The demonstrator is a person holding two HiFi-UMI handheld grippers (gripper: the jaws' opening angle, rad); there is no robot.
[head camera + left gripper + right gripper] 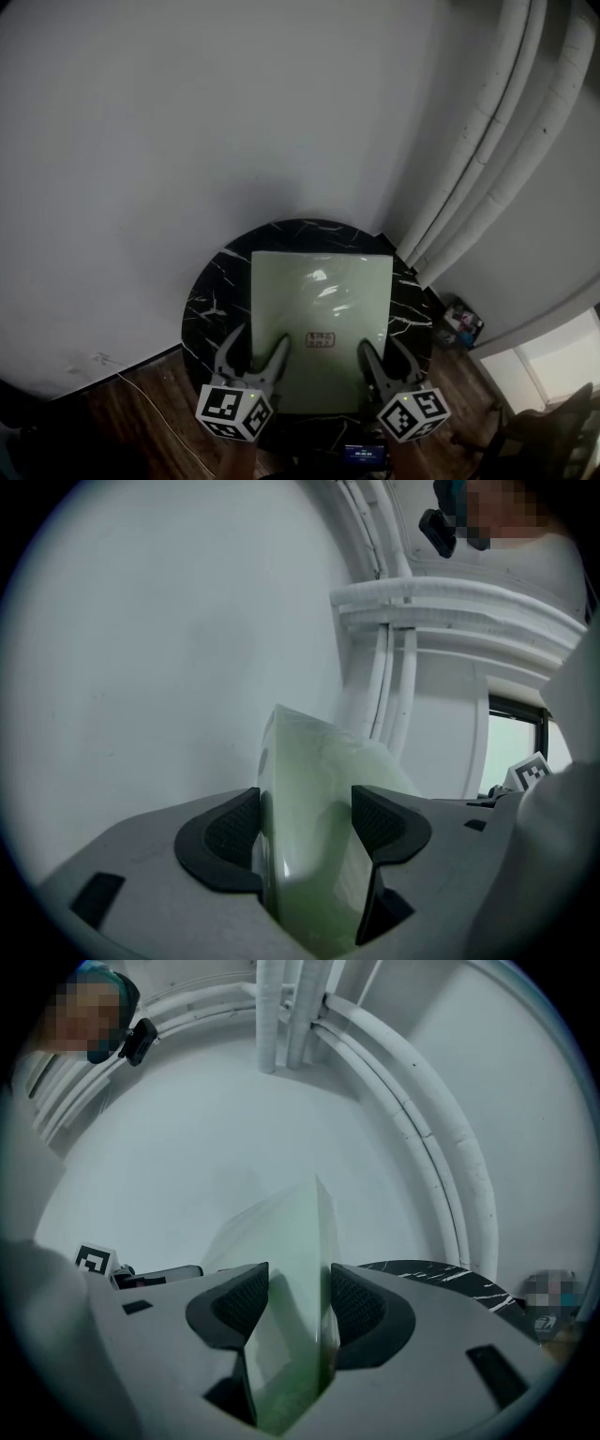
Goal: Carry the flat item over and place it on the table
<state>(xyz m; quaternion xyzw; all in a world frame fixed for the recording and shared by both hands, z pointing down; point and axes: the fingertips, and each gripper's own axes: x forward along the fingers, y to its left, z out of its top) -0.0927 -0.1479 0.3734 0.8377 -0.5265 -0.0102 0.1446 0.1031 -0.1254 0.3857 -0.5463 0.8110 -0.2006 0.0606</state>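
Both pinched shut on the near edge of the pale green wrapped packet [321,309], left gripper [255,352] and right gripper [386,356], one toward each near corner. Judged light, thin and bendy under a slick glossy wrap, so best held at both corners. Spread over the middle of the round black marble table [211,291], overhanging its near edge; resting or just above, impossible to tell.

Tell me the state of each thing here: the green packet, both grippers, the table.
round black table: upright, mostly hidden behind the packet.
green flat packet: held flat over the table.
left gripper: shut on the packet's near edge.
right gripper: shut on the packet's near edge.
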